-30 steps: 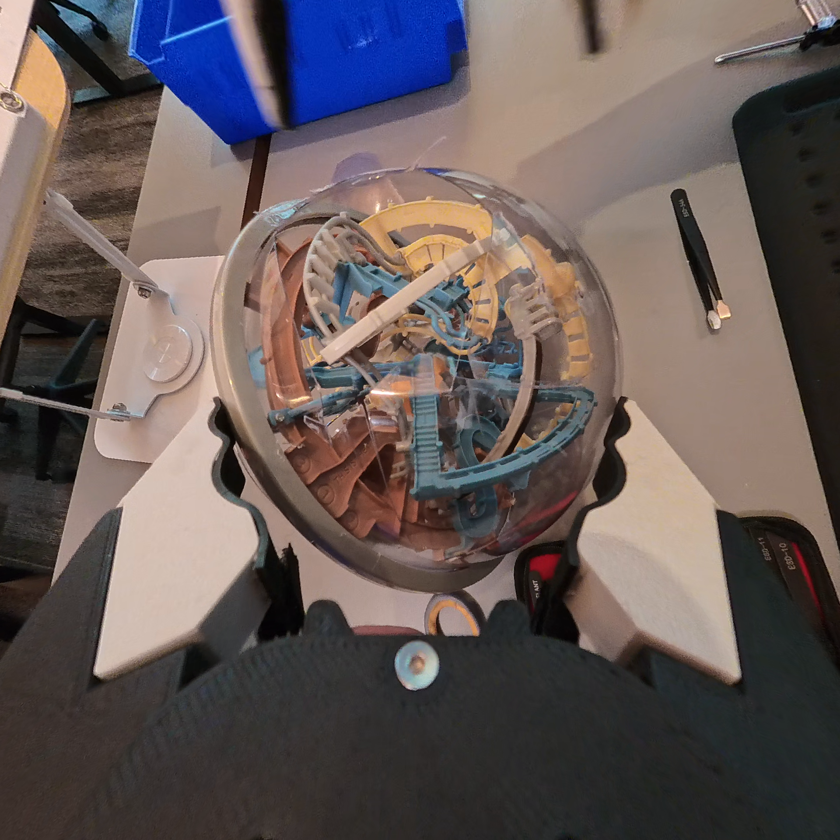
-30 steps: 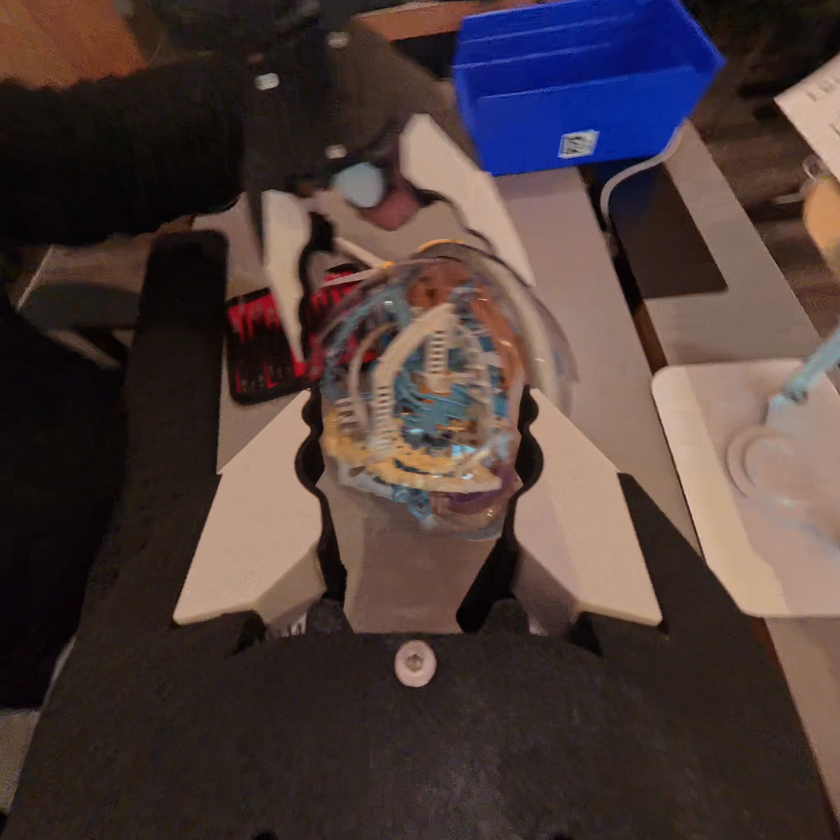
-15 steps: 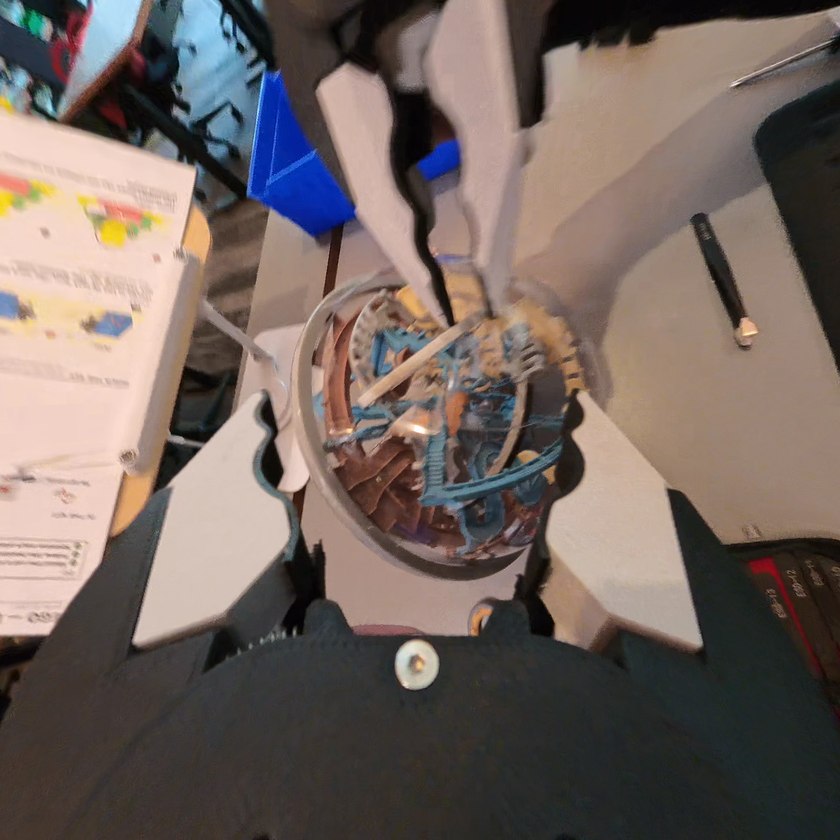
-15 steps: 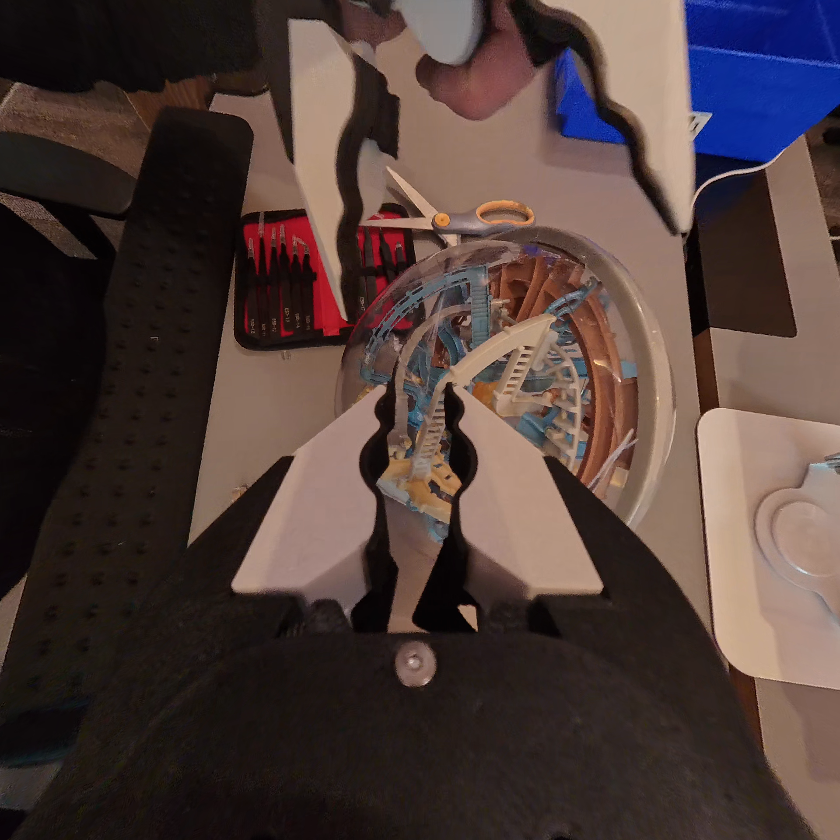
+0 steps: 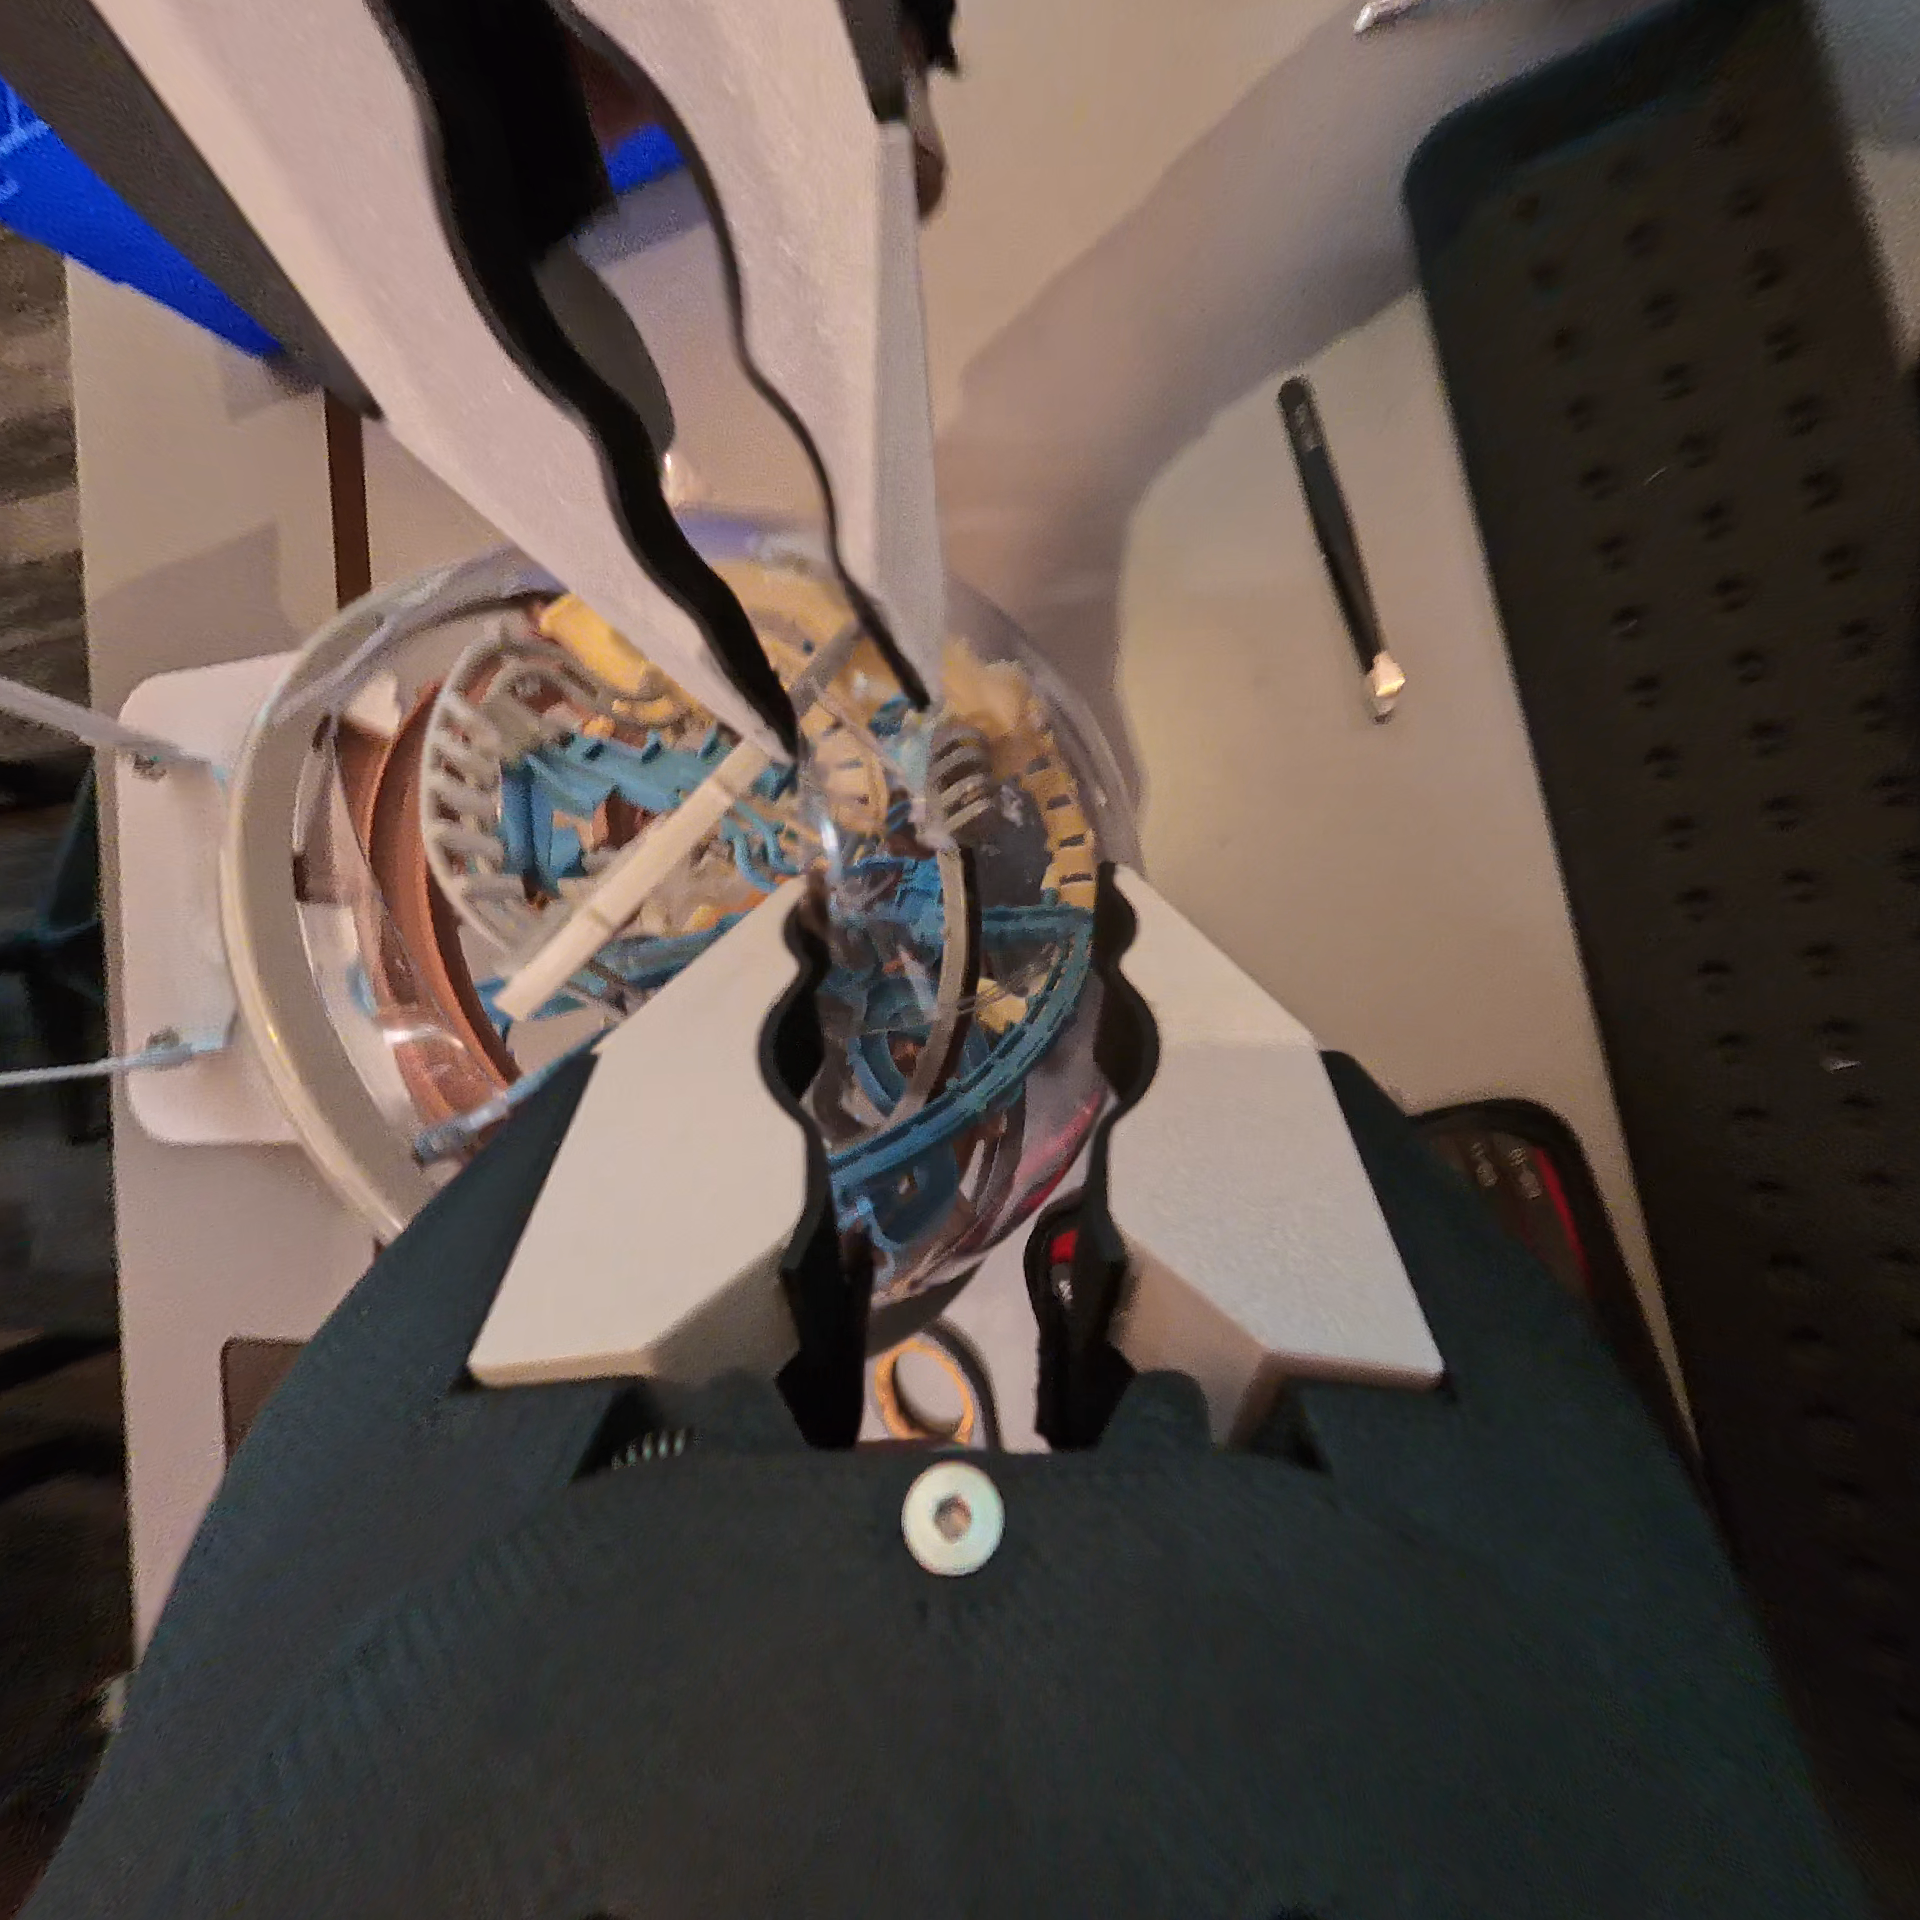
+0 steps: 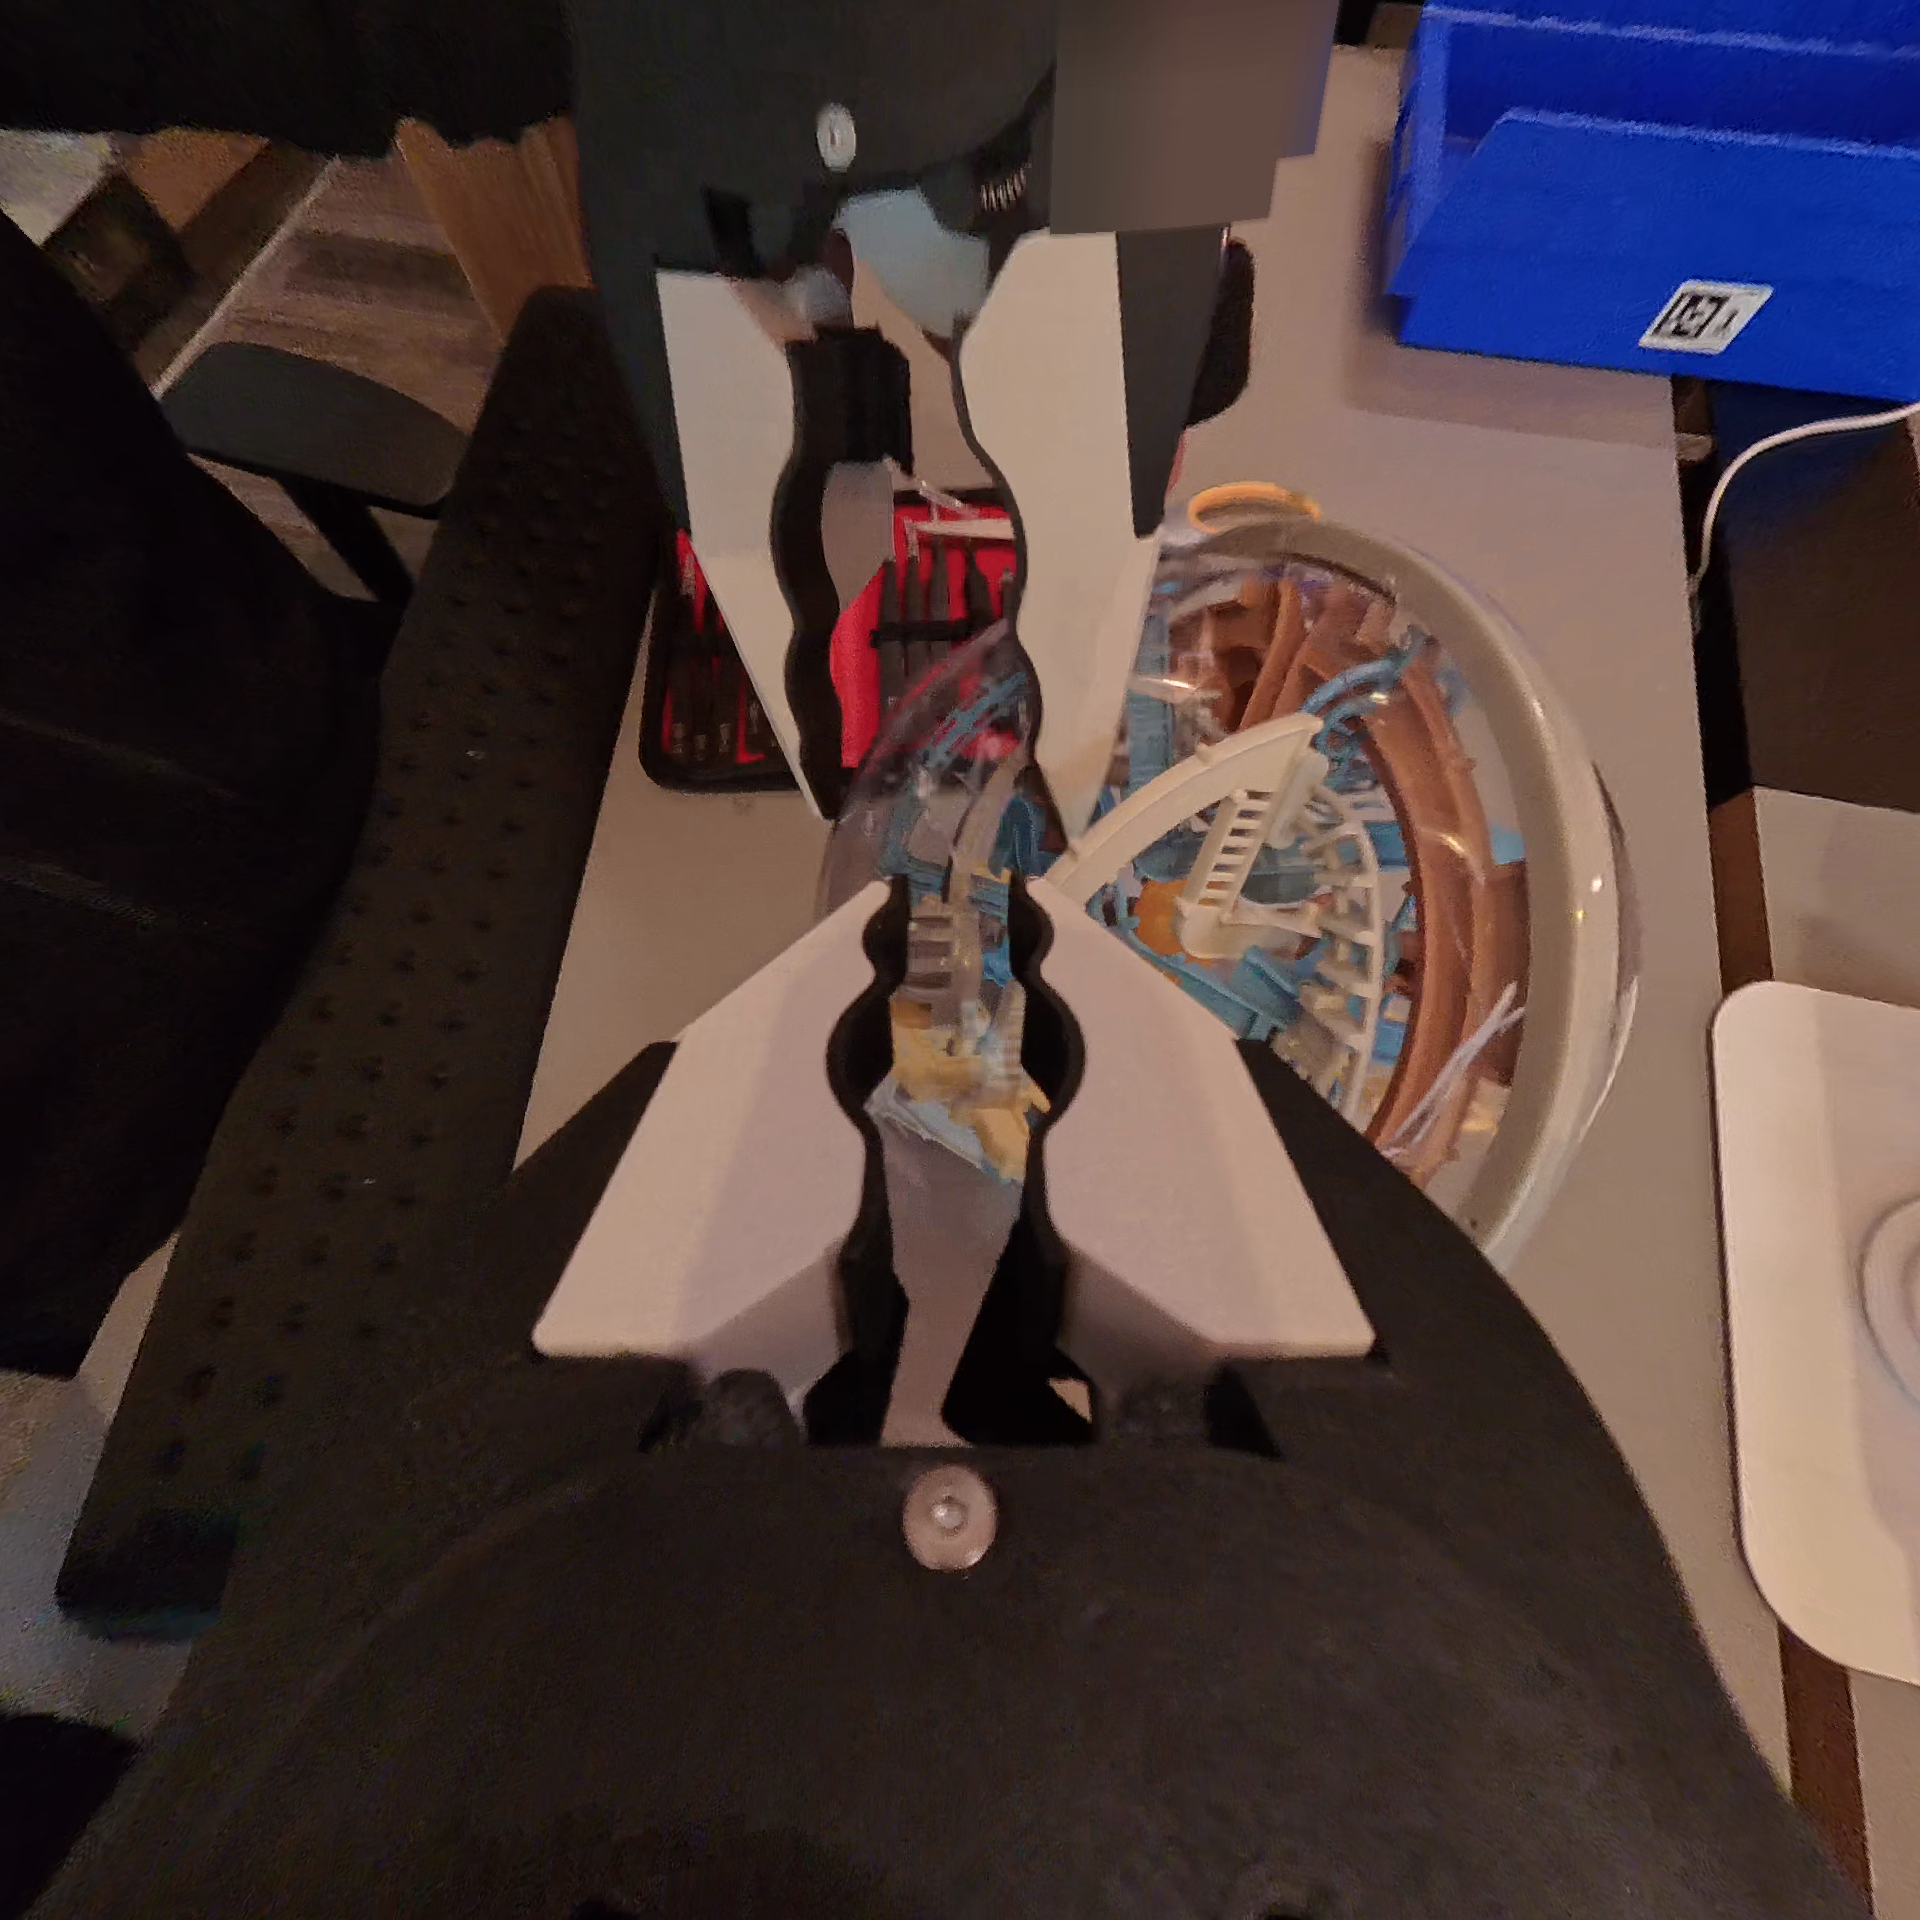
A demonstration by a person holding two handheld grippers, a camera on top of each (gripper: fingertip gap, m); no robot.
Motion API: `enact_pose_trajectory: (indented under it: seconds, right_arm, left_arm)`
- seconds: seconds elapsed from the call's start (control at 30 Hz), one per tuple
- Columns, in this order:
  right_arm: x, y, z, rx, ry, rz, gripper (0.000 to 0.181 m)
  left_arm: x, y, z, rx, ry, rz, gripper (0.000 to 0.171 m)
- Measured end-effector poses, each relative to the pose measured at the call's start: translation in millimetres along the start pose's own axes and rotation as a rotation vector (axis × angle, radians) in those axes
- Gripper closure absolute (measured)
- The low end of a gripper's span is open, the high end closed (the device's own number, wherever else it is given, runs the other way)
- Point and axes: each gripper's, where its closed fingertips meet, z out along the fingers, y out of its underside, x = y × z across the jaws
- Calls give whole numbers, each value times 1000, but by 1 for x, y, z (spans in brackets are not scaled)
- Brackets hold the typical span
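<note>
A clear dome maze toy (image 5: 623,831) with blue, yellow, brown and white tracks and a grey rim lies on the grey table; it also shows in the right wrist view (image 6: 1351,883). My left gripper (image 5: 951,888) hangs over the dome's top, jaws partly apart, with nothing between them. It shows from the front in the right wrist view (image 6: 945,810). My right gripper (image 6: 956,894) faces it tip to tip, jaws a narrow gap apart on the dome's top. It reaches down from above in the left wrist view (image 5: 852,717). Whether it pinches anything is unclear.
Black tweezers (image 5: 1340,540) lie beside a black perforated pad (image 5: 1683,727). A red tool case (image 6: 862,665) and orange-handled scissors (image 6: 1242,499) lie near the dome. A blue bin (image 6: 1662,177) and a white base plate (image 6: 1829,1299) stand nearby. The grippers are tip to tip, or close to it.
My left gripper let go of the dome's sides, narrowed and moved over its top. My right gripper narrowed from wide open and came down tip to tip with the left.
</note>
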Motion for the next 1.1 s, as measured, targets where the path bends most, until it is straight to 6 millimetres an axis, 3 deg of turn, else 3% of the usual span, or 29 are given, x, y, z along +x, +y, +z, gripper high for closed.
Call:
enact_pose_trajectory:
  seconds: [0.13,0.17,0.3,0.4,0.57,0.6,0.67,0.73,0.83,0.9,1.0,1.03,1.1]
  right_arm:
    - [-9,-2,5,-44,14,-62,142]
    - [-11,-4,8,-52,10,-75,137]
    - [-18,1,26,-147,-4,-112,149]
    - [-22,2,30,-151,-49,-81,161]
    - [-18,-4,34,-126,-49,-65,165]
    - [-17,-5,33,-114,-57,-51,164]
    - [-20,-5,30,-82,-112,-22,167]
    - [-19,-3,26,-55,-126,-8,166]
    - [-22,-2,25,-70,-146,-39,168]
    - [-25,-3,27,-97,-168,-49,173]
    - [-29,-2,29,-156,-192,-50,174]
    - [-32,-1,29,-177,-206,-47,174]
    - [-36,1,30,-209,-216,-47,174]
  left_arm:
    - [2,-20,-10,104,29,2,170]
    - [1,-20,-8,99,23,10,169]
    - [6,-24,-7,121,43,58,171]
    - [11,-25,-8,165,66,29,171]
    - [9,-19,-15,217,126,0,171]
    - [8,-18,-18,215,122,3,169]
    - [11,-22,-28,239,150,2,146]
    - [2,-24,-41,273,118,-5,144]
    - [-27,-37,-71,379,6,-30,137]
    - [-57,-32,-65,323,-112,-54,127]
    - [-82,-11,-32,190,-123,-125,111]
    - [-86,-3,-20,139,-119,-136,100]
    - [-91,-8,-16,159,-78,-199,99]
